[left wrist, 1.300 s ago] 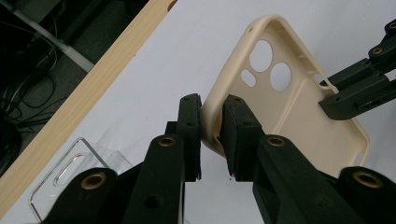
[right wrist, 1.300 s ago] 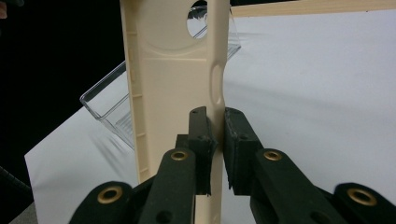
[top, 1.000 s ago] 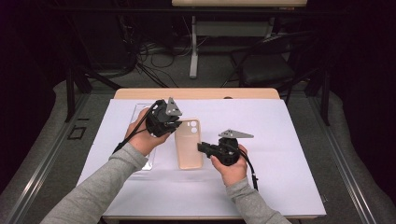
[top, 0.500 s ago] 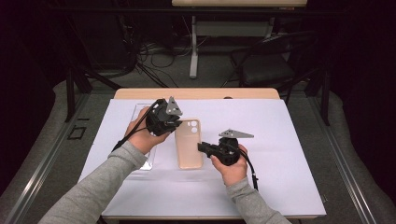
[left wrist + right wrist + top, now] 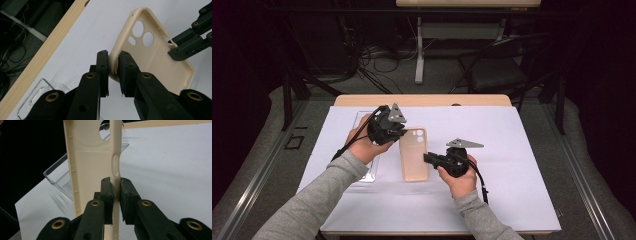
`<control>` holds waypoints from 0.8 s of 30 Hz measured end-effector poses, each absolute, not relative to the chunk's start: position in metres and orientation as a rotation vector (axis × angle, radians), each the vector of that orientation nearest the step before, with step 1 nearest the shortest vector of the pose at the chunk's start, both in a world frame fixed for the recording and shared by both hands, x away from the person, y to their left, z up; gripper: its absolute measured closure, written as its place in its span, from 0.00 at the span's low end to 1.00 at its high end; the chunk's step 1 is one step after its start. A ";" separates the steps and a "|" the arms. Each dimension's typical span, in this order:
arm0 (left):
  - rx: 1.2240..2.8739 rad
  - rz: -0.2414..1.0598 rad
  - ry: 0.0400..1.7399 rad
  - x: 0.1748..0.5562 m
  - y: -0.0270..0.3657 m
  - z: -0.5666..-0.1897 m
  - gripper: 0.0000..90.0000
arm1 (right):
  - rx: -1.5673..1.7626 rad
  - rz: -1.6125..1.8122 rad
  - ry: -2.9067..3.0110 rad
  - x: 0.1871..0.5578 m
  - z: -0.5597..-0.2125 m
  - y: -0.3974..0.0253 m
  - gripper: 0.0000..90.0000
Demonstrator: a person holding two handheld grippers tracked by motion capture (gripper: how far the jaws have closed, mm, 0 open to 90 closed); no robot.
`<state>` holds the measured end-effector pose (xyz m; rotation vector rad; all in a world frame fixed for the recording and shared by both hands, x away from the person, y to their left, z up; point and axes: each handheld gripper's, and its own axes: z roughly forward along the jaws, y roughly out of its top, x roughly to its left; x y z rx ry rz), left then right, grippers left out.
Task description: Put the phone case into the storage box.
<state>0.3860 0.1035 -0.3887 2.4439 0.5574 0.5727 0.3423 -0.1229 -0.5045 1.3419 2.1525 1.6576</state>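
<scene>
A beige phone case sits at the middle of the white sheet, inner side up, camera holes at its far end. My left gripper is shut on the case's rim near the camera-hole corner. My right gripper is shut on the case's right side wall, about halfway along. In the left gripper view the beige case rises ahead, with the right gripper at its far side. The right gripper view looks along the case edge-on.
A clear plastic phone case lies under the left hand, also seen as the clear case and the clear case. The white sheet covers a wooden table whose far edge shows. A chair and cables lie beyond.
</scene>
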 end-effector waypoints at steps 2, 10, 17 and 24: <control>2.443 0.565 0.553 0.387 0.104 -0.389 0.89 | 1.344 1.662 2.154 0.343 -0.505 -0.123 0.91; 2.440 0.554 0.554 0.387 0.105 -0.389 0.89 | 1.343 1.664 2.156 0.343 -0.506 -0.123 0.90; 2.439 0.553 0.552 0.387 0.105 -0.389 0.89 | 1.355 1.671 2.152 0.344 -0.506 -0.124 0.90; 2.441 0.549 0.548 0.387 0.105 -0.389 0.89 | 1.361 1.681 2.153 0.345 -0.507 -0.125 0.89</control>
